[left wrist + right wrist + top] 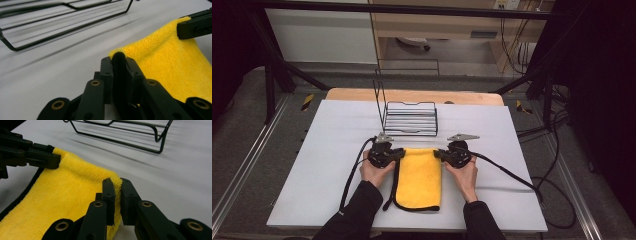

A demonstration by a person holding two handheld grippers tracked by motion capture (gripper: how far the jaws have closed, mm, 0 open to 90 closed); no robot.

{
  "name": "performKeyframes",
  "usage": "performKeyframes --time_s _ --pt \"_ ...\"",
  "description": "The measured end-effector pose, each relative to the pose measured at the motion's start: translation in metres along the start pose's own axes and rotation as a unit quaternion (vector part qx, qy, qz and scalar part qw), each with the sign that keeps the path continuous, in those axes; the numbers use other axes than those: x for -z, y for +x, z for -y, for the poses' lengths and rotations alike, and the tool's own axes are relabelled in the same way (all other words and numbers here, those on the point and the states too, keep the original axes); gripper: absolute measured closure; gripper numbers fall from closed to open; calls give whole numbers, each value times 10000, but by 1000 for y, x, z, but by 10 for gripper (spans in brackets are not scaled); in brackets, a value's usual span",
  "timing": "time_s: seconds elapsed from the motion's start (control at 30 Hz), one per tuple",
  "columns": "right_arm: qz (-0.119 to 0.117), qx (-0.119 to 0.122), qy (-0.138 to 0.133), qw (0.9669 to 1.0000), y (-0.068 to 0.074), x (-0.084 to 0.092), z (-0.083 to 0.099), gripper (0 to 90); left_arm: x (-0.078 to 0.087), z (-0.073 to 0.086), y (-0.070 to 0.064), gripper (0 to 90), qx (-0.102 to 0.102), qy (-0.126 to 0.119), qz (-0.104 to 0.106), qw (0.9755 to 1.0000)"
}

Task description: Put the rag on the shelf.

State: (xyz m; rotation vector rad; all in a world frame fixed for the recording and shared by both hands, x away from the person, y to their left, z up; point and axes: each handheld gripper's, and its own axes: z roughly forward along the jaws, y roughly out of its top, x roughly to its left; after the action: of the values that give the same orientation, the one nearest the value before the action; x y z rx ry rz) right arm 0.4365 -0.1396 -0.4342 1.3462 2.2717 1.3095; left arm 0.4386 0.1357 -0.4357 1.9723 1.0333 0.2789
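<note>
Both tongs are clamped on the far corners of a yellow cloth (419, 177) that lies flat on the white tabletop (332, 145), just in front of a black wire rack (410, 119). Going from the left: the left tongs (401, 153) pinch the cloth's far left corner, and the left gripper view shows the black trimmed edge squeezed tight between the two pads. Across the cloth's far edge, the right tongs (437, 154) bite the far right corner, with yellow pile pressed between the closed pads in the right gripper view. The near edge of the cloth rests toward the person's side, with a black border running round it.

The cloth looks like soft, fluffy microfibre: light, limp and not fragile. It will probably sag in the middle once lifted and drape rather than hold any shape, so the two hands would need to move together and keep the far edge taut. The corners, where the stitched trim gives the pads something firmer, seem the sensible place to hold; a shallow bite on the pile alone could slip.
</note>
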Motion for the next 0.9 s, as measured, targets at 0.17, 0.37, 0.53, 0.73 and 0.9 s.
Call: performKeyframes --time_s 0.17,0.37,0.53,0.73,0.9 --pt "-75 63 -215 9997 6 11 -3 836 12 -2 -3 785 -40 -187 62 9998" --pt "-106 150 -401 9990 12 23 -4 835 23 -4 -10 785 -146 -329 86 9993" --pt "-98 280 -546 9981 18 31 -6 836 32 -5 -12 785 -172 -486 78 9986" --pt "-95 419 -719 9965 26 42 -11 836 44 -7 -18 788 -174 -700 129 9973" --pt "-94 494 -832 9953 31 49 -14 836 54 -10 -23 790 -197 -852 126 9961"
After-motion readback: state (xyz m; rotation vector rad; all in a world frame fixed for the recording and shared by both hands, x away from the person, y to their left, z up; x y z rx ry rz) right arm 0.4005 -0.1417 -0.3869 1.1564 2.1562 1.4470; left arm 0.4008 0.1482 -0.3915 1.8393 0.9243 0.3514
